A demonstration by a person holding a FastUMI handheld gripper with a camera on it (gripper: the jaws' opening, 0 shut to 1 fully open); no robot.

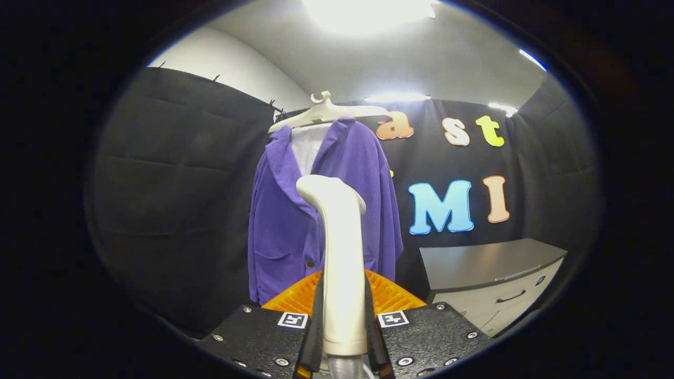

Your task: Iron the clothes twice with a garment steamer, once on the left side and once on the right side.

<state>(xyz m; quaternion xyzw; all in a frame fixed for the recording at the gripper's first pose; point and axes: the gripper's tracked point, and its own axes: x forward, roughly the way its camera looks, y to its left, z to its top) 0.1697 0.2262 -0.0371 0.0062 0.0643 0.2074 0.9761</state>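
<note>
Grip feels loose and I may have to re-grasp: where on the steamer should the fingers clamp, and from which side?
Clamp the straight handle of the steamer, as the gripper does now: one finger on each flat side, coming from below its bent head. The shaft there is upright and even in width, so both fingers press squarely, and the head stays free to face the purple jacket beyond.

Harsh glare from ceiling lights (368, 10) overhead, dim dark booth below, sharp focus, strong fisheye bending at edges.
</note>
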